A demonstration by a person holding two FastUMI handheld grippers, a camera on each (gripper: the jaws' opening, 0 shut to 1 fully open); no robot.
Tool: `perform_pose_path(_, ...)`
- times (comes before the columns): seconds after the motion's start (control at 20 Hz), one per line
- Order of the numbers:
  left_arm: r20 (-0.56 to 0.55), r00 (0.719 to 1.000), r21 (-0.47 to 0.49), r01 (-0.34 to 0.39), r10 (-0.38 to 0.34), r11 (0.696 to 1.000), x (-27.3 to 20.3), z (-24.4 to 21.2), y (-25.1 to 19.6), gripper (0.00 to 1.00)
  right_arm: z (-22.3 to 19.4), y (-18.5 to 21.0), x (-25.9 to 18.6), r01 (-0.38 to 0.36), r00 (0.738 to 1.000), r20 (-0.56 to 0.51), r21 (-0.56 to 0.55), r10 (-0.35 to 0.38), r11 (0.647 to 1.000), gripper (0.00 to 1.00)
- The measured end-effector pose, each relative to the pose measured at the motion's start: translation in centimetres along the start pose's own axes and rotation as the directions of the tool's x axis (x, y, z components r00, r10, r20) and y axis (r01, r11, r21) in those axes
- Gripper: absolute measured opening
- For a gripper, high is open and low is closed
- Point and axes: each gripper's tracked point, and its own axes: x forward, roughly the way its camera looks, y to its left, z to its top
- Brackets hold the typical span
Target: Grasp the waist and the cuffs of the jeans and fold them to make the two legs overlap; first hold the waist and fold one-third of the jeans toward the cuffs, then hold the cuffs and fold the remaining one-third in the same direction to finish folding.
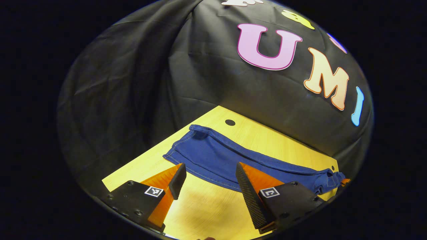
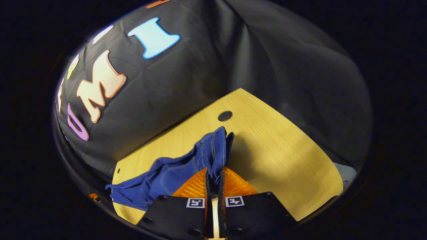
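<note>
In the left gripper view my left gripper (image 1: pixel 208 180) stands wide apart over bare table (image 1: pixel 206 206) at bottom centre, free to pass there. The jeans (image 1: pixel 233 160) stretch across mid-frame, just beyond the tips. In the right gripper view I see open wood at right, a cable hole (image 2: pixel 225 116) above centre, and jeans bunched lower left.
</note>
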Motion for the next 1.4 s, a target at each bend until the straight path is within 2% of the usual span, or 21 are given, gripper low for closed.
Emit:
perform_pose_path(0.2, -0.026, 0.998, 0.014, 0.052, -0.051, 0.999, 2.1, -0.2, 1.4, 0.90, 1.9, 8.9, -2.2, -0.143, 0.987, 0.074, -0.036, 0.145, 0.989, 0.07)
perform_pose_path(0.3, -0.038, 0.997, 0.049, 0.065, -0.063, 0.997, 3.3, -0.2, 2.4, 0.90, 1.7, 14.1, -3.1, -0.240, 0.967, 0.083, -0.027, 0.241, 0.970, 0.08)
perform_pose_path(0.35, -0.041, 0.997, 0.065, 0.075, -0.072, 0.995, 3.9, -0.2, 2.9, 0.94, 1.4, 16.4, -3.5, -0.290, 0.953, 0.083, -0.018, 0.291, 0.957, 0.07)
perform_pose_path(0.4, -0.047, 0.996, 0.075, 0.084, -0.081, 0.994, 4.5, -0.1, 3.3, 0.90, 0.8, 18.9, -3.9, -0.344, 0.936, 0.077, -0.005, 0.343, 0.939, 0.07)
perform_pose_path(0.55, -0.054, 0.992, 0.076, 0.115, -0.111, 0.990, 5.9, 0.1, 3.9, 0.89, -1.7, 25.7, -4.5, -0.503, 0.864, 0.050, 0.054, 0.500, 0.863, 0.07)
perform_pose_path(0.75, -0.055, 0.990, 0.036, 0.132, -0.130, 0.991, 7.4, -0.3, 5.1, 0.90, -8.1, 32.0, -3.7, -0.623, 0.775, -0.042, 0.115, 0.631, 0.773, 0.07)
perform_pose_path(0.85, -0.037, 0.990, -0.002, 0.136, -0.136, 0.991, 8.2, -0.3, 5.4, 0.90, -13.1, 33.3, -2.3, -0.642, 0.743, -0.117, 0.153, 0.659, 0.751, 0.07)
perform_pose_path(0.9, -0.034, 0.990, -0.018, 0.136, -0.137, 0.990, 8.6, -0.4, 5.5, 0.89, -15.7, 33.8, -1.4, -0.636, 0.739, -0.158, 0.156, 0.655, 0.756, 0.07)
perform_pose_path(1.1, -0.024, 0.991, -0.048, 0.129, -0.130, 0.990, 9.7, -0.5, 6.9, 0.89, -25.5, 33.1, 1.5, -0.589, 0.753, -0.305, 0.086, 0.584, 0.804, 0.07)
perform_pose_path(1.2, -0.017, 0.991, -0.050, 0.129, -0.130, 0.990, 10.0, -0.5, 7.5, 0.90, -28.0, 32.4, 2.2, -0.574, 0.758, -0.340, 0.054, 0.556, 0.817, 0.10)
perform_pose_path(1.3, -0.023, 0.992, -0.050, 0.124, -0.125, 0.991, 10.3, -0.5, 8.0, 0.90, -28.7, 31.9, 2.7, -0.562, 0.770, -0.342, 0.038, 0.539, 0.826, 0.07)
perform_pose_path(1.35, -0.027, 0.992, -0.051, 0.122, -0.123, 0.991, 10.5, -0.6, 8.2, 0.90, -28.6, 31.9, 2.7, -0.564, 0.770, -0.335, 0.039, 0.543, 0.825, 0.07)
perform_pose_path(1.4, -0.032, 0.992, -0.050, 0.117, -0.119, 0.992, 10.5, -0.7, 8.2, 0.90, -28.4, 32.1, 2.2, -0.581, 0.757, -0.327, 0.062, 0.566, 0.812, 0.09)
